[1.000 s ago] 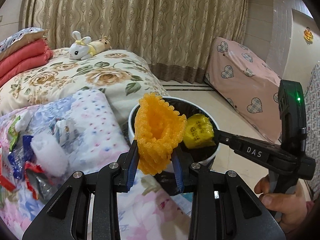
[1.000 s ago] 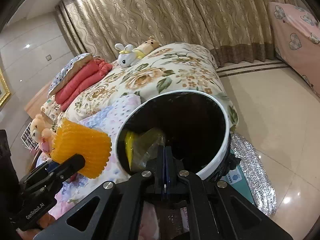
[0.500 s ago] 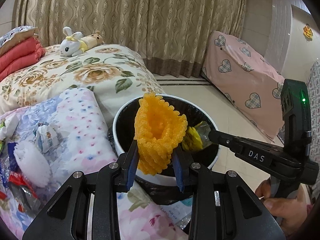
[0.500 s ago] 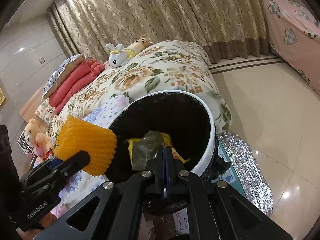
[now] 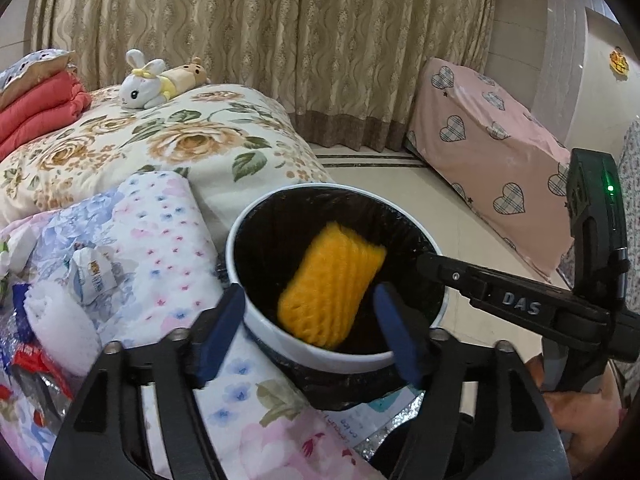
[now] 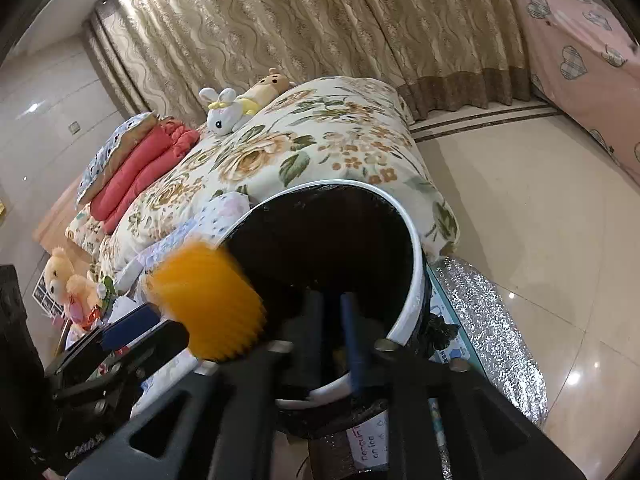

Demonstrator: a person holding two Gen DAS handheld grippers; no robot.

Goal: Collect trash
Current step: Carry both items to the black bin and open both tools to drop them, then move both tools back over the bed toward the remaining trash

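Falling into the trash bin (image 5: 256, 316) – the orange foam net (image 5: 332, 286) is out of the left gripper (image 5: 310, 328), jaws just opened wide. Right gripper (image 6: 334, 332) just opened too, empty. More trash (image 5: 60, 316) lies left of the bin, on the bed – left gripper's nearer.

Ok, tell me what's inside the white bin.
The white bin holds a black liner and the orange foam net, blurred, just let go by the left hand-held gripper, jaws just opened. Anything beneath the net is hidden.
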